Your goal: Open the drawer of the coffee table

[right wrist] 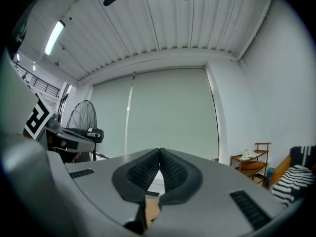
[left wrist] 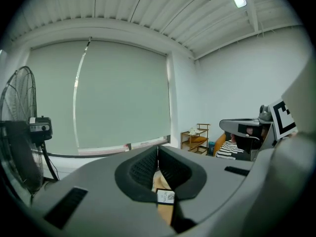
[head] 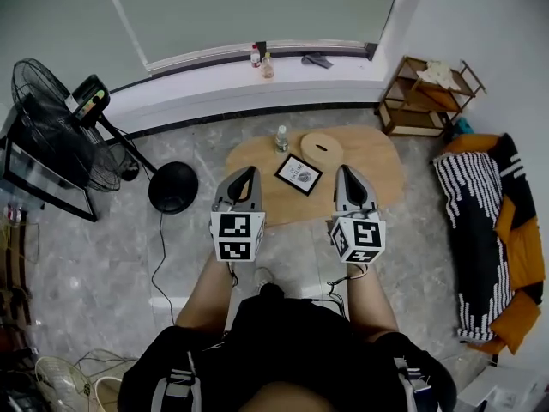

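A low oval wooden coffee table stands on the grey floor ahead of me; its drawer is not visible from above. My left gripper hovers over the table's near left part, jaws shut and empty. My right gripper hangs over the near right part, also shut on nothing. In the left gripper view the closed pads frame a sliver of the tabletop and a black-framed card. In the right gripper view the pads meet, with a strip of wood below.
On the table lie a black-framed card, a small clear bottle and a round wooden lid. A standing fan and its black base stand left. A wooden shelf and a striped and orange cover are right.
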Demonstrator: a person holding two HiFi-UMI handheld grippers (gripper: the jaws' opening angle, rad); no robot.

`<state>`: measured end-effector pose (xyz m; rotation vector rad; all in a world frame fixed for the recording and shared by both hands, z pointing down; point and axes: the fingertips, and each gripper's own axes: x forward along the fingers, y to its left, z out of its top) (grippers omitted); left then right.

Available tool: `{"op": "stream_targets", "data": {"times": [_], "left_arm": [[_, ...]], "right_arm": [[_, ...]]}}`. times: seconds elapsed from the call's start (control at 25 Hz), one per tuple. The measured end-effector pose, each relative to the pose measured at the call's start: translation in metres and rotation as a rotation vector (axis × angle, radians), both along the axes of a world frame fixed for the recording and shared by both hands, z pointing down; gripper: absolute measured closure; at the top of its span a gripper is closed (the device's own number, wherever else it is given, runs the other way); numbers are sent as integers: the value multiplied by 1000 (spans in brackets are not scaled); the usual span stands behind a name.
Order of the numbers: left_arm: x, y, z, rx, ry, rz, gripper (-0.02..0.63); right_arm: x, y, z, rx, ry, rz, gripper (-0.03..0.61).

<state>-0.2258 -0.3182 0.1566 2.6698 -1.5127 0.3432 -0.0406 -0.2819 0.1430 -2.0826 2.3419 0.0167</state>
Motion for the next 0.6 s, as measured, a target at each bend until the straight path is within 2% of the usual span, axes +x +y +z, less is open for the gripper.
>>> {"op": "stream_targets", "data": {"times": [0.32,0.6], "left_arm": [[25,98,25,-25,-12,-64,592],[14,140,63,-50,-7,-126,592]], "right_arm": [[42,89,31,-39,-54,-34,563],[42,126,66,-67,-56,-74,561]]}}
